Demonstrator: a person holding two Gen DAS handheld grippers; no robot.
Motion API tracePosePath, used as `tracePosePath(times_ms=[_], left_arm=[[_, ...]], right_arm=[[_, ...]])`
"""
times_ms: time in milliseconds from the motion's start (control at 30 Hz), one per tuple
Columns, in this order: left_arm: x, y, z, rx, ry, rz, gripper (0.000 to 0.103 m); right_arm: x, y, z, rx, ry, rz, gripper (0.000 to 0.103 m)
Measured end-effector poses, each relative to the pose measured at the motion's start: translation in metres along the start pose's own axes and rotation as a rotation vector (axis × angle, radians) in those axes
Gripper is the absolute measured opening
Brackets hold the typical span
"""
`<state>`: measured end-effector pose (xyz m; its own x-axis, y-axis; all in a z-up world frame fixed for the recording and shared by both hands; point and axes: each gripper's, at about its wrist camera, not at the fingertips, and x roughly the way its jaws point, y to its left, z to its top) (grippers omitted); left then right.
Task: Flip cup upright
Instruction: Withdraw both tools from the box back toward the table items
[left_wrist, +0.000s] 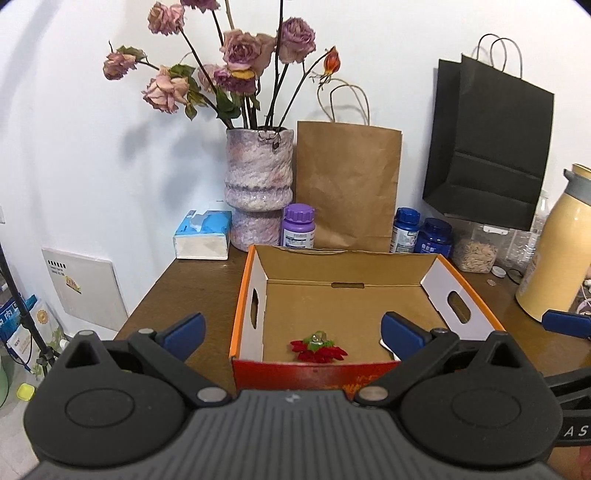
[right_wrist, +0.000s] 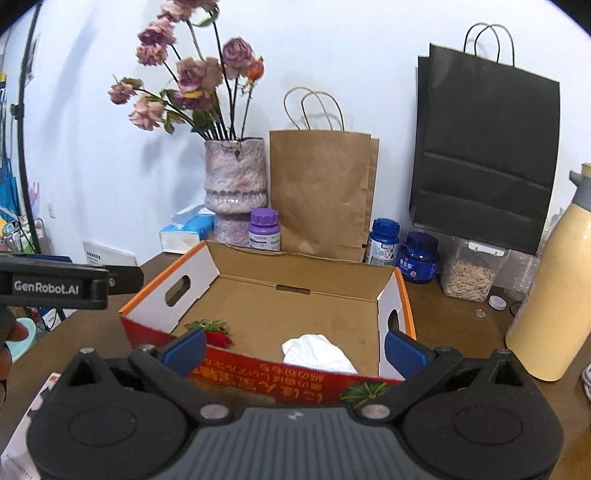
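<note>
An open cardboard box (left_wrist: 255, 280) with orange rims stands on the brown wooden table (left_wrist: 192, 288). A white object (right_wrist: 317, 352), crumpled-looking and lying on its side, rests on the box floor near the front wall; I cannot tell for certain that it is the cup. In the left wrist view only a white sliver (left_wrist: 389, 349) of it shows behind a blue fingertip. My left gripper (left_wrist: 293, 328) hovers open before the box's front wall. My right gripper (right_wrist: 295, 347) is open too, in front of the box and just short of the white object.
A red and green ornament (left_wrist: 317, 349) lies in the box. Behind it stand a vase of dried roses (left_wrist: 258, 188), a brown paper bag (left_wrist: 347, 188), a black bag (left_wrist: 487, 147), pill bottles (left_wrist: 298, 227), a tissue box (left_wrist: 201, 236), a seed jar (right_wrist: 469, 273) and a cream flask (right_wrist: 550, 299).
</note>
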<state>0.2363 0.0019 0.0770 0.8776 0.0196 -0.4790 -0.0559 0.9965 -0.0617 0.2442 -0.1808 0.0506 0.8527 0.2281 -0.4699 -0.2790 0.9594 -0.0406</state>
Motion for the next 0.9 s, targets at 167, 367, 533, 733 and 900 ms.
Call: tracePosePath(times_ms=[167, 367, 533, 733, 900], left_arm=[[-0.023, -0.002, -0.011, 0.011, -0.036, -0.015, 0.103], [-0.048, -0.004, -0.03, 0.024, -0.068, -0.034, 0.103], [-0.063, -0.003, -0.048, 0.022, -0.07, -0.041, 0.103], [-0.083, 0.002, -0.074, 0.021, -0.075, -0.041, 0.103], [-0.093, 0.008, -0.095, 0.003, -0.061, -0.042, 0.103]], right_arm=[[-0.024, 0.003, -0.011, -0.001, -0.034, 0.005, 0.103], [-0.05, 0.009, -0.03, -0.007, -0.064, 0.018, 0.103], [-0.068, 0.016, -0.049, -0.011, -0.077, 0.037, 0.103], [-0.086, 0.023, -0.069, -0.018, -0.089, 0.048, 0.103], [-0.096, 0.027, -0.086, -0.008, -0.086, 0.068, 0.103]])
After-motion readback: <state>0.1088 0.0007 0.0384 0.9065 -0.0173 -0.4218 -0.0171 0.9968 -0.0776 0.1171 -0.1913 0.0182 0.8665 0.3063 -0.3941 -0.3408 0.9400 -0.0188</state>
